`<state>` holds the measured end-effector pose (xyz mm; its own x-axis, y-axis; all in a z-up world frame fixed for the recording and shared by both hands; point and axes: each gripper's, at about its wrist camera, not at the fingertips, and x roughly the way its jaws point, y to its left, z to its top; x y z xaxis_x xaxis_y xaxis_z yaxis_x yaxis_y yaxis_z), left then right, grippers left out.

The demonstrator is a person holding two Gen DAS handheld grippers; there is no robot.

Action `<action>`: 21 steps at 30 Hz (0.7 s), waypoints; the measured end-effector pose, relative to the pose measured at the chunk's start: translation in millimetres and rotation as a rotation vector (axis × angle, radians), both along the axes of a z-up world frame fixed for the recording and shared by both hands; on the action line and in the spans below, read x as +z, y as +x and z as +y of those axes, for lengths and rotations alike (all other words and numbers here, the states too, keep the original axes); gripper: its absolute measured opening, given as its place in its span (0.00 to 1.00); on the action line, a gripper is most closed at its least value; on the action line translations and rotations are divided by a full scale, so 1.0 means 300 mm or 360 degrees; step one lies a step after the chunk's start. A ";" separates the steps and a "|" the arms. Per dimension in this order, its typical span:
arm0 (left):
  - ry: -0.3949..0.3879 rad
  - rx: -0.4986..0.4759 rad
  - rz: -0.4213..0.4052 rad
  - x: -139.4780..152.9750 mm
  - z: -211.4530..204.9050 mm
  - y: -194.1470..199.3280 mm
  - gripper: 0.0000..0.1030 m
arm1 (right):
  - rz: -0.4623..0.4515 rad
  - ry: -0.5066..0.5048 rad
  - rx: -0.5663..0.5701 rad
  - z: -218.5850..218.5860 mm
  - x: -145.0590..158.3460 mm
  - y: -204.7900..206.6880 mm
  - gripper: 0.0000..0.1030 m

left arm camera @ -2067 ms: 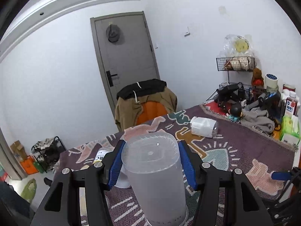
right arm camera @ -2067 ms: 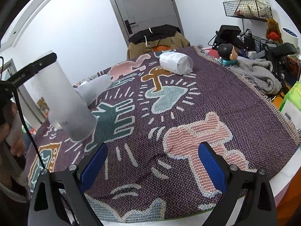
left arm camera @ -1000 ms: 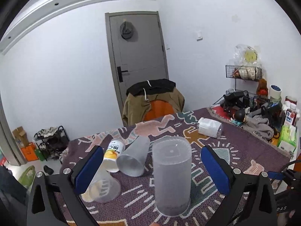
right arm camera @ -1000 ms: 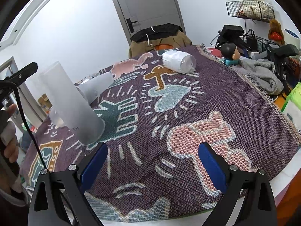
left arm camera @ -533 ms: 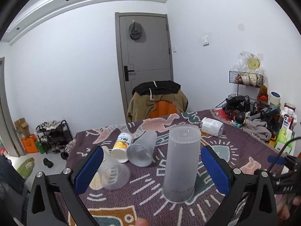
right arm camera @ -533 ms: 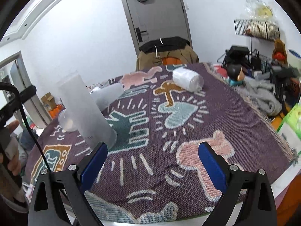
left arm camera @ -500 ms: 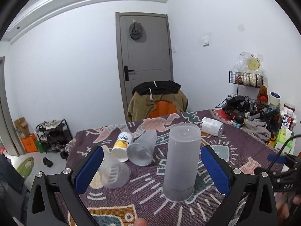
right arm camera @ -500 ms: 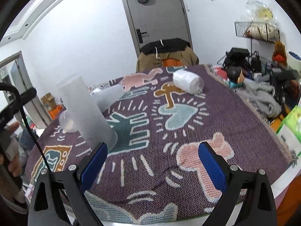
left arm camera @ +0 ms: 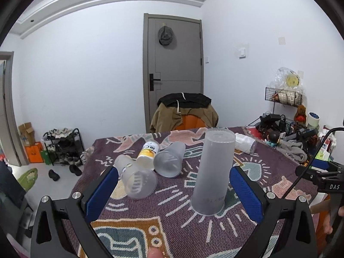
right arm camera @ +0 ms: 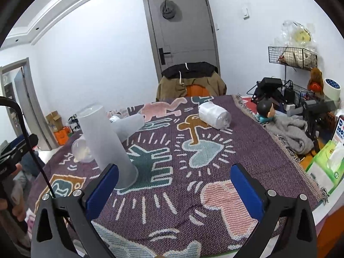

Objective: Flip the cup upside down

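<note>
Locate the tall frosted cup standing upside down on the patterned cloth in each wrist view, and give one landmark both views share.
Left wrist view: tall frosted cup stands right of centre, rim down on the cloth.
Right wrist view: the cup is left of centre, leaning in the fisheye.
Shared landmark: the grey door behind the table.

A patterned purple cloth [right arm camera: 215, 150] is spread over the counter. Two frosted cups [left arm camera: 169, 161] and a yellow-labelled bottle [left arm camera: 148, 152] are seen lying on their sides together. A white roll [right arm camera: 214, 112] lies farther back. A chair draped with clothes [left arm camera: 185, 111] stands before a grey door [left arm camera: 174, 64].
</note>
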<state>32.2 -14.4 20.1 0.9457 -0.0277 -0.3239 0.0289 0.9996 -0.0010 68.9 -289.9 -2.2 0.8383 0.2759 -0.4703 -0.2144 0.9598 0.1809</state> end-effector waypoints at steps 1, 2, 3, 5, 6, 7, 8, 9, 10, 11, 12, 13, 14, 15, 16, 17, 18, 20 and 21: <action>-0.0012 0.0005 -0.0007 -0.003 0.009 -0.011 1.00 | -0.0001 0.0000 0.0008 0.004 0.002 -0.002 1.00; -0.0023 0.0018 -0.0015 -0.008 0.021 -0.025 1.00 | -0.0003 0.0000 0.0017 0.008 0.004 -0.005 1.00; -0.0030 0.0033 -0.0019 -0.011 0.031 -0.033 1.00 | -0.0006 -0.0001 0.0027 0.014 0.004 -0.008 1.00; -0.0037 0.0060 -0.0026 -0.017 0.046 -0.047 1.00 | -0.0007 -0.0007 0.0044 0.023 0.002 -0.014 1.00; -0.0040 0.0070 -0.0030 -0.021 0.055 -0.056 1.00 | -0.0005 -0.0010 0.0057 0.030 0.000 -0.016 1.00; -0.0042 0.0086 -0.0035 -0.027 0.065 -0.066 1.00 | -0.0004 -0.0010 0.0075 0.037 -0.003 -0.018 1.00; -0.0043 0.0099 -0.0037 -0.032 0.073 -0.073 1.00 | -0.0005 -0.0011 0.0088 0.042 -0.005 -0.020 1.00; -0.0044 0.0106 -0.0038 -0.035 0.079 -0.078 1.00 | -0.0006 -0.0017 0.0102 0.051 -0.009 -0.023 1.00; -0.0046 0.0118 -0.0039 -0.041 0.087 -0.085 1.00 | -0.0008 -0.0021 0.0116 0.059 -0.013 -0.025 1.00; -0.0048 0.0127 -0.0038 -0.047 0.094 -0.091 1.00 | -0.0010 -0.0022 0.0133 0.068 -0.016 -0.031 1.00; -0.0050 0.0131 -0.0038 -0.051 0.098 -0.094 1.00 | -0.0011 -0.0025 0.0152 0.076 -0.018 -0.036 1.00; -0.0059 0.0139 -0.0033 -0.060 0.107 -0.099 1.00 | -0.0017 -0.0032 0.0166 0.086 -0.020 -0.043 1.00; -0.0068 0.0144 -0.0024 -0.068 0.113 -0.102 1.00 | -0.0022 -0.0038 0.0175 0.092 -0.022 -0.049 1.00; -0.0074 0.0146 -0.0018 -0.073 0.118 -0.104 1.00 | -0.0029 -0.0050 0.0185 0.101 -0.025 -0.056 1.00; -0.0084 0.0153 -0.0015 -0.081 0.125 -0.110 1.00 | -0.0036 -0.0056 0.0195 0.106 -0.028 -0.060 1.00; -0.0085 0.0163 -0.0018 -0.083 0.129 -0.111 1.00 | -0.0042 -0.0062 0.0211 0.112 -0.033 -0.066 1.00; -0.0079 0.0180 -0.0024 -0.087 0.131 -0.113 1.00 | -0.0048 -0.0066 0.0225 0.116 -0.040 -0.071 1.00; -0.0073 0.0204 -0.0061 -0.102 0.139 -0.127 1.00 | -0.0051 -0.0063 0.0239 0.119 -0.056 -0.074 1.00; -0.0076 0.0209 -0.0077 -0.112 0.141 -0.133 1.00 | -0.0049 -0.0048 0.0250 0.117 -0.066 -0.073 1.00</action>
<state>-7.6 27.9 -13.5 0.9566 0.0834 -0.2792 -0.1012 0.9936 -0.0502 47.0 -254.9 -22.1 0.8000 0.3909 -0.4551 -0.3672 0.9190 0.1439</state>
